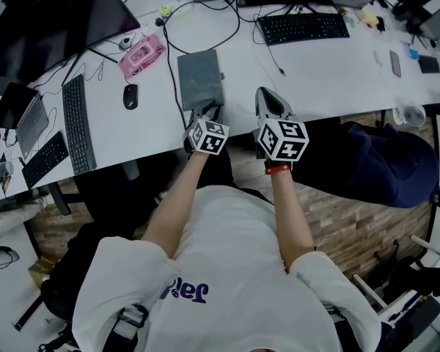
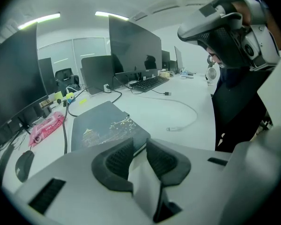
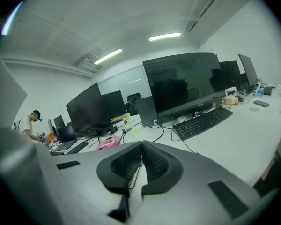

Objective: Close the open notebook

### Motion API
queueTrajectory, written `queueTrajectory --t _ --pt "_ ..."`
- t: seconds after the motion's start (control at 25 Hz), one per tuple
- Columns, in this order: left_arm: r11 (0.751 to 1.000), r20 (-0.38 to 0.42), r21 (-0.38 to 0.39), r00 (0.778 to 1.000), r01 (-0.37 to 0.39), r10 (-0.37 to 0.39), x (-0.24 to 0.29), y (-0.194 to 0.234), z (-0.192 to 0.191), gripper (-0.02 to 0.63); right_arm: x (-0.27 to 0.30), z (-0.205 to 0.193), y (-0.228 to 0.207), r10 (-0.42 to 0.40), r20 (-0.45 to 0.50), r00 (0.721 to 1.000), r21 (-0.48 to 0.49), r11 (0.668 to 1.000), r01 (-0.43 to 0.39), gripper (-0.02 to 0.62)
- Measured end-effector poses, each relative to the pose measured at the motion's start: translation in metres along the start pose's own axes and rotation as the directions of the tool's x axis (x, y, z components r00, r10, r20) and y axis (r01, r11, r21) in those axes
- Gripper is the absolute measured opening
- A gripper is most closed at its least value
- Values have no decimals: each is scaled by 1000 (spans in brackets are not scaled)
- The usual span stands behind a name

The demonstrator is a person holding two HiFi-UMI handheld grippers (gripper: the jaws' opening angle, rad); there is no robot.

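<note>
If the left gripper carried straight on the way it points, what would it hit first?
The left gripper would most likely meet the closed notebook's near edge, right ahead of its parted jaws; depth is unclear.

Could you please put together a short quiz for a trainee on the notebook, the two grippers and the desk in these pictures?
1. True or false: the notebook lies open on the desk.
2. Which gripper's jaws stand apart, just short of the notebook's near corner? A) left gripper B) right gripper C) both
3. Fill in: in the head view, the small black thing between the notebook and the long keyboard on the left is a computer ____.

Key:
1. False. It lies closed, with its dark decorated cover up.
2. A. The right gripper's jaws meet at the tips and hold nothing.
3. mouse
</note>
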State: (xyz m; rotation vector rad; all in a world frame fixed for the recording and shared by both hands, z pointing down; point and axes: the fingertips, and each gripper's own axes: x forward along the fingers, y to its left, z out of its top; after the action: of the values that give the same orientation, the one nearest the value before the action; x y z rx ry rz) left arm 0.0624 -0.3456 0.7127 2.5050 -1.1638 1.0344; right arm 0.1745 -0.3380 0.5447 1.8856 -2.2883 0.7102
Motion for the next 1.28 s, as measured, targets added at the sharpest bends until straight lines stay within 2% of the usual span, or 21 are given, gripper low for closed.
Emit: queueTrajectory --t 0.2,0.32,0.56,0.76,1.0,1.28 --pt "996 30 -74 998 54 -52 -10 -1 7 106 -3 2 8 19 11 1000 -4 1000 -19 15" --pt "993 82 -106 995 57 -48 -26 6 19 114 -4 5 17 35 20 999 -5 999 -35 15" --pt "985 196 -173 980 4 30 -88 34 52 114 -11 15 43 86 49 995 -23 996 -85 15" --pt "973 273 -227 957 -39 101 -144 55 71 99 -21 27 64 127 75 989 -46 991 -124 15" --pt "950 333 -298 923 -92 194 -197 74 71 70 -31 31 91 171 88 981 -91 982 -164 15" --pt "931 395 -351 885 -102 246 -244 84 75 40 -44 37 106 191 109 976 -121 977 -178 15"
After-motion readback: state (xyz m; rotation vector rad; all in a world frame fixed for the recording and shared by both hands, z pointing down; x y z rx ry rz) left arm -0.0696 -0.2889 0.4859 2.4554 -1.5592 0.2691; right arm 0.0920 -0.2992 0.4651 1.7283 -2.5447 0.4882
